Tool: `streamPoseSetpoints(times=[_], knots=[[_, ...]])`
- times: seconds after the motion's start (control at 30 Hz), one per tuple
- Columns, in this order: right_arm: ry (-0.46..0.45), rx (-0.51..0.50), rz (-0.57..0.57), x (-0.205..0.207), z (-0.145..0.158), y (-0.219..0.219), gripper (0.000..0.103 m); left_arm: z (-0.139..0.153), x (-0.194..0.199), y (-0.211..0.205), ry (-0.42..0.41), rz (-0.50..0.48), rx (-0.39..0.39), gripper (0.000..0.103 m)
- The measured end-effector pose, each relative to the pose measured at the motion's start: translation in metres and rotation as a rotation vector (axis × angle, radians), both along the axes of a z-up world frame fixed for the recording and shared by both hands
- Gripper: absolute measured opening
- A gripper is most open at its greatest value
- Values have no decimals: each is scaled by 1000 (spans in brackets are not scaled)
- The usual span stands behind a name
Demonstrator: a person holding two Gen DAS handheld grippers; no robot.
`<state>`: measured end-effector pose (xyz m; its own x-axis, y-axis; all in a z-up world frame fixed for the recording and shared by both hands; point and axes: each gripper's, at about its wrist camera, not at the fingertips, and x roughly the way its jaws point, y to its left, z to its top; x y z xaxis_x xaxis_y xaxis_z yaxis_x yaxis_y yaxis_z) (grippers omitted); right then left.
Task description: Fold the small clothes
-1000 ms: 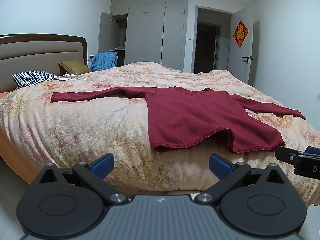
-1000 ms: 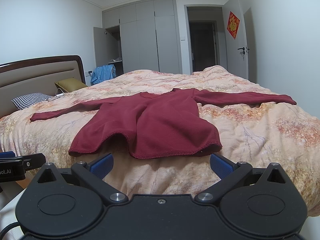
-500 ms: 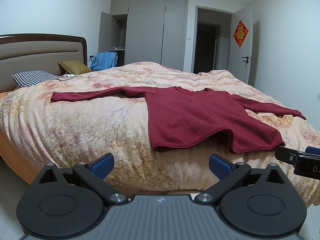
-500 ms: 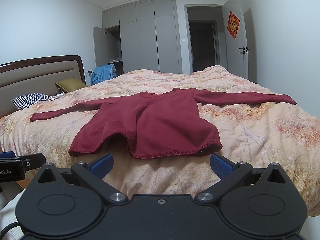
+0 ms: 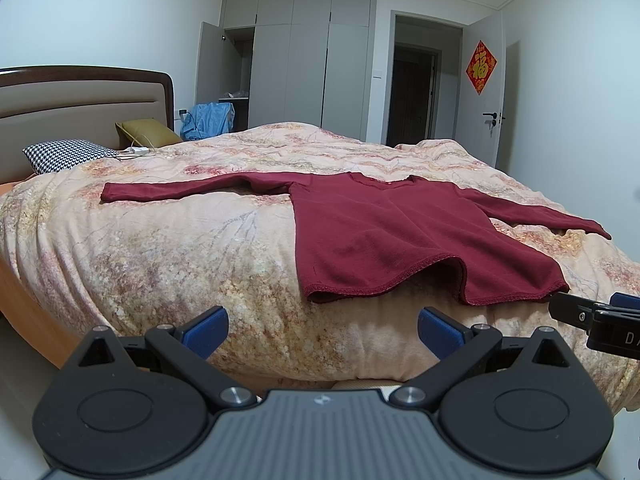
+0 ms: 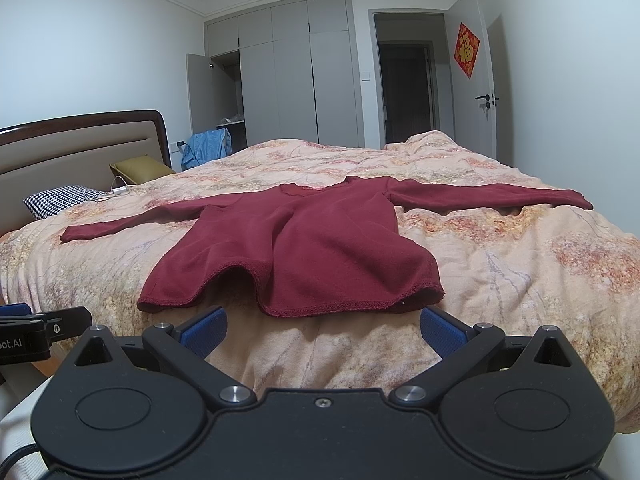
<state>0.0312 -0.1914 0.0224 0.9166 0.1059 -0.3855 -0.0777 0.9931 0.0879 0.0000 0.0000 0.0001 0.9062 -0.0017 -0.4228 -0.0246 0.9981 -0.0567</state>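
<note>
A dark red long-sleeved top [image 5: 384, 232] lies spread flat on the bed, sleeves out to both sides, hem toward me with a raised ripple in its middle. It also shows in the right wrist view [image 6: 304, 248]. My left gripper [image 5: 322, 330] is open and empty, just short of the bed's near edge, below the hem's left corner. My right gripper [image 6: 322, 330] is open and empty, just below the hem's right part. The right gripper's finger shows at the right edge of the left wrist view [image 5: 592, 316].
The bed has a floral peach quilt [image 5: 180, 248] and a padded headboard [image 5: 72, 108] at left. A houndstooth pillow [image 5: 68, 154], an olive pillow [image 5: 144, 132] and a white charger cable [image 5: 138, 152] lie near it. A wardrobe [image 5: 304, 60] and doorway [image 5: 416, 92] stand behind.
</note>
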Motion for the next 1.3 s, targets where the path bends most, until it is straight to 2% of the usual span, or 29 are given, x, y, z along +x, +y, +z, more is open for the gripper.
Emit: streamPoseSetpoints(times=[0.27,0.5,0.73,1.03,1.3], knots=[[37,5,-2,4,-3,2,103,-1,-2,2,8,0,1,103],[161,33,-39,23,-10,-7,103,-5,16,8,80,14,-19,103],[199,27,-48,36,-15,-14,103,9,37,15,83,18,8,103],[147,30,-52,74,-4,-31,103,33,93,13,75,35,50,103],[66,20,-113,122,0,-74,103,47,164,-11,63,19,79,103]])
